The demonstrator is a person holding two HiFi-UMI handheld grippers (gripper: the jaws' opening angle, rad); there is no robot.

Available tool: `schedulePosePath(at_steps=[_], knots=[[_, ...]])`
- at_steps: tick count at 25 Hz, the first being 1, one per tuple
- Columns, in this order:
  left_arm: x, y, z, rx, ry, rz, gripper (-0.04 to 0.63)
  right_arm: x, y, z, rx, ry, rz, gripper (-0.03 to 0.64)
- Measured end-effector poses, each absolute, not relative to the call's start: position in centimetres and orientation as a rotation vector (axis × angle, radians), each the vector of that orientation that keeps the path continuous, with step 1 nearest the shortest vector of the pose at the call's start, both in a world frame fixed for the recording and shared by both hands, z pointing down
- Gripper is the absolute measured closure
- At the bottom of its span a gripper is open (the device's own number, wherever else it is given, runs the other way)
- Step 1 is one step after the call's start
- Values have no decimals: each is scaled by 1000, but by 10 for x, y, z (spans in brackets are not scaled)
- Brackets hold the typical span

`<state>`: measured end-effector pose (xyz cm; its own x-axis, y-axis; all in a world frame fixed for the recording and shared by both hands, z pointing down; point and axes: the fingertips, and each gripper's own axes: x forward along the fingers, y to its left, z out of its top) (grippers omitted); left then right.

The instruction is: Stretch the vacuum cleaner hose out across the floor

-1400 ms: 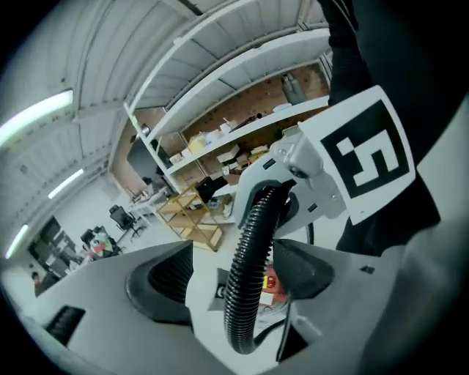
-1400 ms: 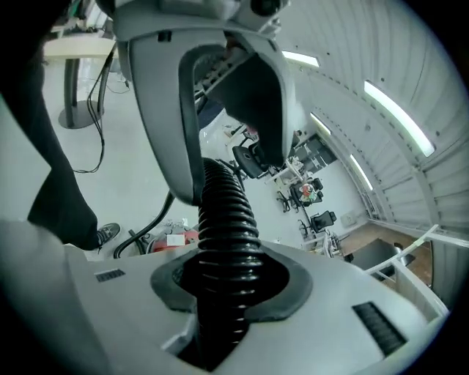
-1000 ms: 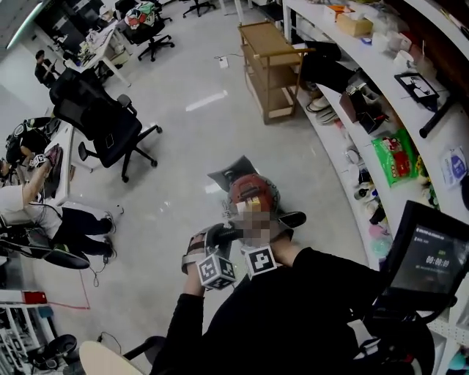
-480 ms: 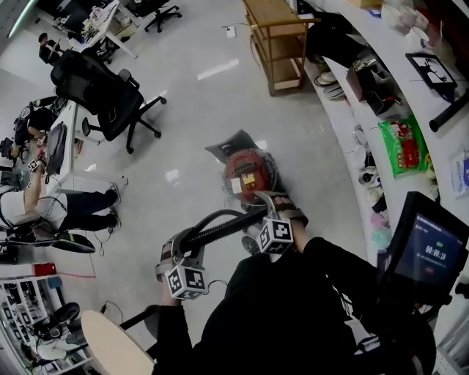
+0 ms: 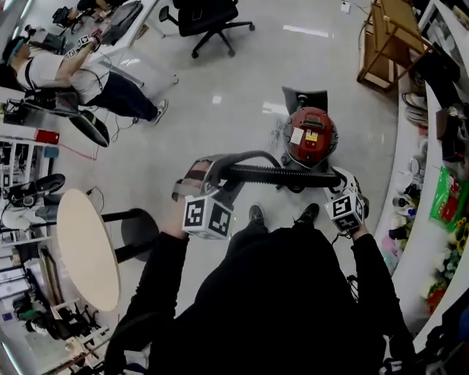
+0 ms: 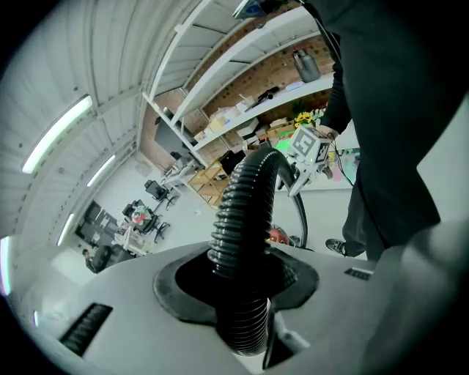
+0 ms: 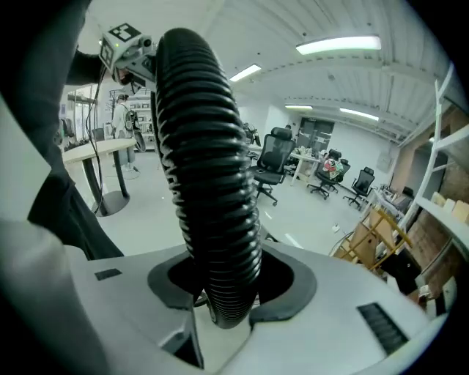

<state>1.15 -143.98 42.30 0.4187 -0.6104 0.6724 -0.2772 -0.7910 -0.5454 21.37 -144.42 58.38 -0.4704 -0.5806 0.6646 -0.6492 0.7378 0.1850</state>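
Note:
A red canister vacuum cleaner stands on the pale floor in front of my feet. Its black ribbed hose runs nearly straight between my two grippers, then loops back to the canister. My left gripper is shut on the hose at the left; the hose rises out from between the jaws of that gripper. My right gripper holds the other end of the span beside the canister. Its jaws have just been closing, and the hose sits gripped in the gripper.
A round table with a dark pedestal base stands close at my left. A seated person and an office chair are further off. Curved shelving and a wooden cart line the right side.
The two grippers, close together by the vacuum a second ago, have moved apart, left one leftward and right one rightward. The hose now spans between them. The head view has swung round.

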Motion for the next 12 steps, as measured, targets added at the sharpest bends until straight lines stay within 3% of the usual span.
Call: schedulePosePath(at_steps=[6, 12], knots=[[-96, -1460, 475, -2500, 893, -1180, 439, 152, -1449, 506, 1081, -2013, -4, 451], [-167, -1450, 532, -2586, 1006, -1189, 412, 97, -1428, 442, 1075, -1750, -352, 451]])
